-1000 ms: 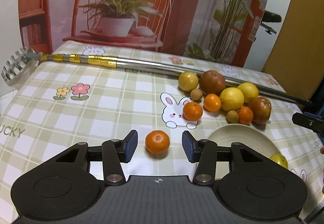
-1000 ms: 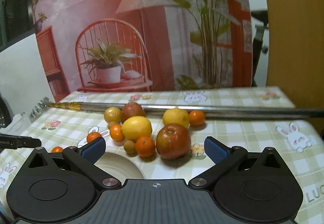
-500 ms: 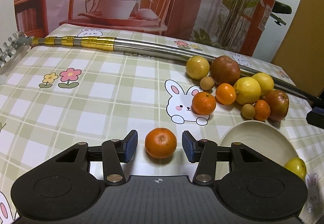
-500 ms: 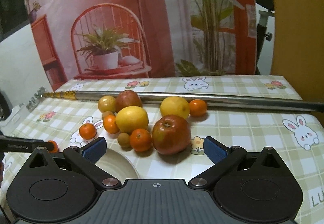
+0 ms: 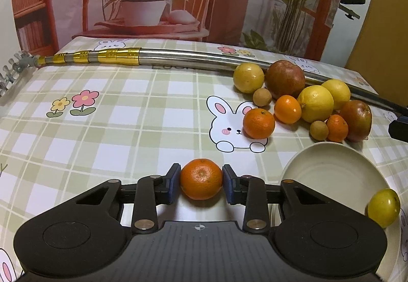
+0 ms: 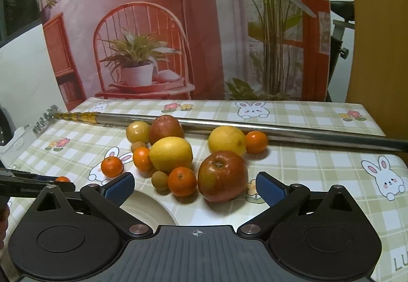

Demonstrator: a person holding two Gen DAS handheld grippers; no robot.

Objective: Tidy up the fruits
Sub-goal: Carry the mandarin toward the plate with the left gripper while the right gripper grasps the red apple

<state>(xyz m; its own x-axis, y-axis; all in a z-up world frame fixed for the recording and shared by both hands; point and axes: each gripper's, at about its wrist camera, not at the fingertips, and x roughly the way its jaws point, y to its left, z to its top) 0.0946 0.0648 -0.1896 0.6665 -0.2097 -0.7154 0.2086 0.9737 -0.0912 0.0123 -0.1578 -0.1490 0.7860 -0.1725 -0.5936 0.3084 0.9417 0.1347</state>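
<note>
My left gripper point(image 5: 201, 183) is shut on a small tangerine point(image 5: 201, 178) low over the checked tablecloth, its blue pads point(image 5: 173, 183) pressed on both sides. A cream plate point(image 5: 331, 172) lies to its right with a yellow-green fruit point(image 5: 383, 206) on its near rim. A cluster of fruit sits beyond: tangerines point(image 5: 258, 123), lemons point(image 5: 315, 103), apples point(image 5: 285, 79) and small brown longans point(image 5: 262, 97). My right gripper point(image 6: 195, 186) is open and empty, just short of a red apple point(image 6: 222, 176) and a tangerine point(image 6: 182, 181).
A long metal pole point(image 5: 178, 57) with gold bands lies across the back of the table, behind the fruit; it also shows in the right wrist view point(image 6: 293, 132). A printed backdrop stands behind the table. The left gripper point(image 6: 30, 183) shows at the right wrist view's left edge.
My left gripper moved forward around the tangerine and closed on it. My right gripper drifted slightly closer to the fruit cluster and stayed open.
</note>
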